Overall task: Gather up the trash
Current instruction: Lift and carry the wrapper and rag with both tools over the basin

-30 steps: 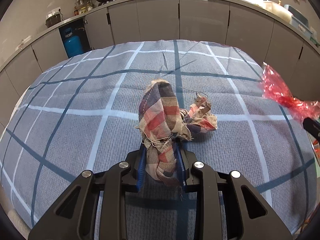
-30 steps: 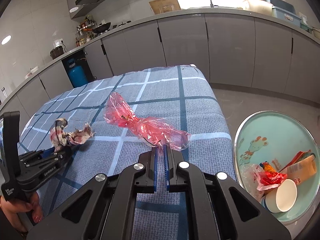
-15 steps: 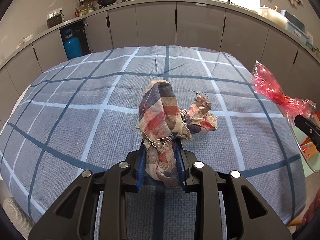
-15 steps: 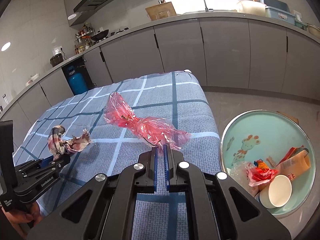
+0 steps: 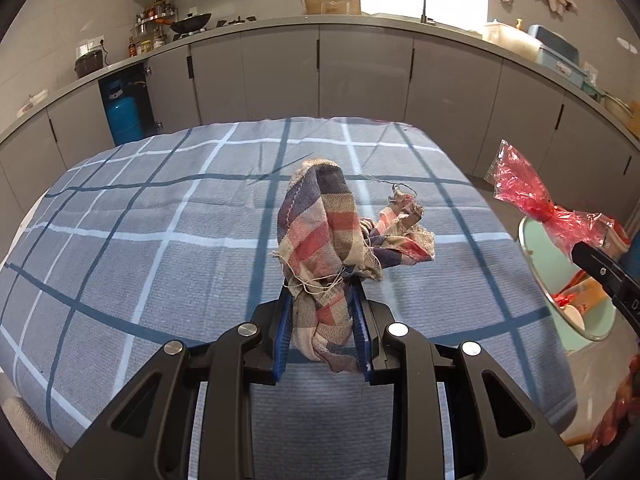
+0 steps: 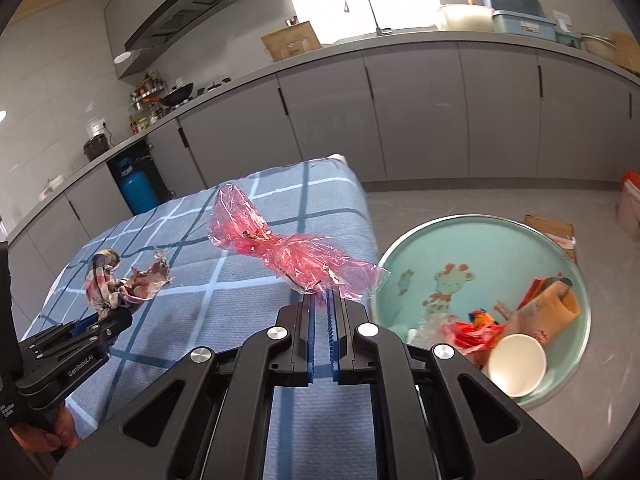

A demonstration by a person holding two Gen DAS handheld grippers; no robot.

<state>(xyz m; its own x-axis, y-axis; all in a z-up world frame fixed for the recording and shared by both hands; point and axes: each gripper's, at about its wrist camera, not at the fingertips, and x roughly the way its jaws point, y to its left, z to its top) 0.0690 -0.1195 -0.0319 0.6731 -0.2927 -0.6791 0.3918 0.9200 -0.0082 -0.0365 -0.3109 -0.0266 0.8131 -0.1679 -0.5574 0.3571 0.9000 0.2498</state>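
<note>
My left gripper (image 5: 321,312) is shut on a crumpled plaid cloth scrap (image 5: 328,236), held up above the blue checked tablecloth (image 5: 160,240). The same scrap (image 6: 120,280) shows at the left of the right wrist view, in the left gripper (image 6: 106,318). My right gripper (image 6: 321,300) is shut on a crinkled red plastic wrapper (image 6: 288,252), held in the air near the table's right edge. In the left wrist view that wrapper (image 5: 536,204) hangs beyond the table edge. A round teal basin (image 6: 500,248) on the floor holds a white paper cup (image 6: 516,364) and several wrappers.
Grey kitchen cabinets (image 6: 400,112) run along the back wall, with a blue gas cylinder (image 6: 138,190) in an open bay. A flat cardboard piece (image 6: 552,228) lies on the floor behind the basin. A hand (image 6: 48,436) holds the left gripper's handle.
Both grippers have moved rightward and slightly up with their loads. The red wrapper has passed from over the table towards the basin, which now fills more of the right wrist view.
</note>
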